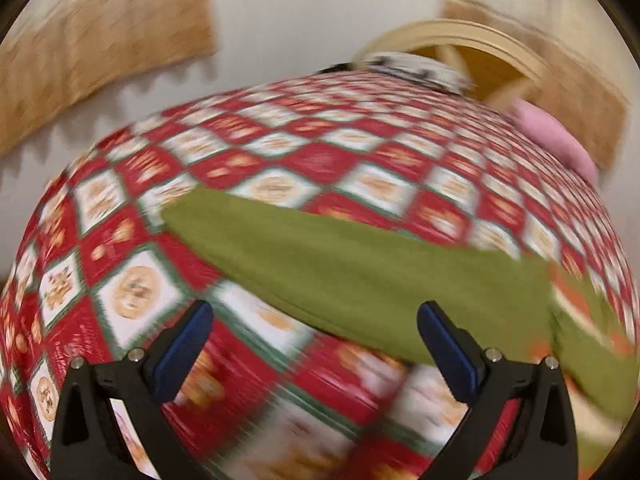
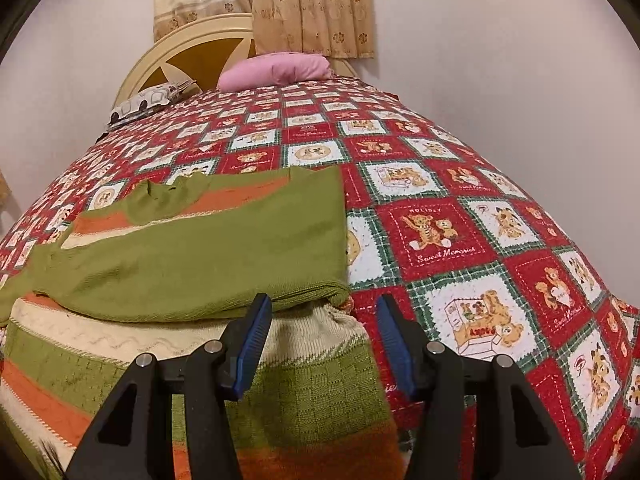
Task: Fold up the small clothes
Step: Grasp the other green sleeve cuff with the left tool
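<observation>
The sweater (image 2: 208,248) lies folded, its long axis running leftward from the right gripper (image 2: 320,340); both jaws released, left gripper (image 1: 316,344) too. Bare bedspread (image 2: 480,216) rightward.

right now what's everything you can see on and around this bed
sweater: one, green knit with orange and cream stripes, on the near left of the bed, a green sleeve folded across its body
bedspread: one, red, white and green teddy-bear checks, covering the bed
pink pillow: one, at the head of the bed
patterned pillow: one, white with dark print, left of the pink one
headboard: one, cream arch with amber panels, behind the pillows
curtains: beige with brown flower border, on the wall above the headboard
left tool: black with blue pads, open, nothing between them
right tool: black with blue pads, open over the sweater's right edge
</observation>
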Action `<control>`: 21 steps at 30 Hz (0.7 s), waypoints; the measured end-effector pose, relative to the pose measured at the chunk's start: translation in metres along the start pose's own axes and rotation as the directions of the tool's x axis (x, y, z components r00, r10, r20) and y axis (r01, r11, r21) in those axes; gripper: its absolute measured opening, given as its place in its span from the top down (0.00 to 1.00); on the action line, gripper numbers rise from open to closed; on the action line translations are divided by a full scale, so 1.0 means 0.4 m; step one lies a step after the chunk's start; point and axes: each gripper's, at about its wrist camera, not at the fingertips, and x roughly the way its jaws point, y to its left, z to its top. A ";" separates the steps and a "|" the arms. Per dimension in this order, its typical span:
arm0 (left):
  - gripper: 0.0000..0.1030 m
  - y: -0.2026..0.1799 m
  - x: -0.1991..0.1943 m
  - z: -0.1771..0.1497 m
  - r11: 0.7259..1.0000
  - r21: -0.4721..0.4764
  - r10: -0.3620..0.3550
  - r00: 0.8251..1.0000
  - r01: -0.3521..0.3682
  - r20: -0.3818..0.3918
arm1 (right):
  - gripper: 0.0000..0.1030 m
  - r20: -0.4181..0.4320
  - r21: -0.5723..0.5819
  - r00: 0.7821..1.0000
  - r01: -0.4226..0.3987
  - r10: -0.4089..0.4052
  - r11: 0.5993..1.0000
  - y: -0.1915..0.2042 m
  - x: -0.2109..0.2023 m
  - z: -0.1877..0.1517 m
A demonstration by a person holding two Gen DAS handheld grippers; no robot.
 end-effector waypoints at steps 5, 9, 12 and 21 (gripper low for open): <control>0.16 0.133 0.149 0.072 0.982 -0.179 0.045 0.994 -0.063 -0.101 | 0.46 -0.008 -0.001 1.000 0.002 -0.002 1.000 -0.003 0.003 -0.001; 0.24 0.186 0.244 0.098 0.964 -0.240 0.069 0.981 -0.112 -0.179 | 0.46 -0.022 0.000 1.000 0.008 -0.008 1.000 -0.004 0.009 -0.001; 0.25 0.183 0.251 0.115 0.963 -0.238 0.097 0.986 -0.128 -0.138 | 0.46 -0.036 0.006 0.999 0.013 -0.013 1.000 -0.009 0.019 -0.001; 0.34 0.150 0.265 0.105 0.959 -0.203 0.177 0.977 -0.198 -0.118 | 0.46 -0.048 0.012 0.999 0.019 -0.018 1.000 -0.015 0.022 -0.004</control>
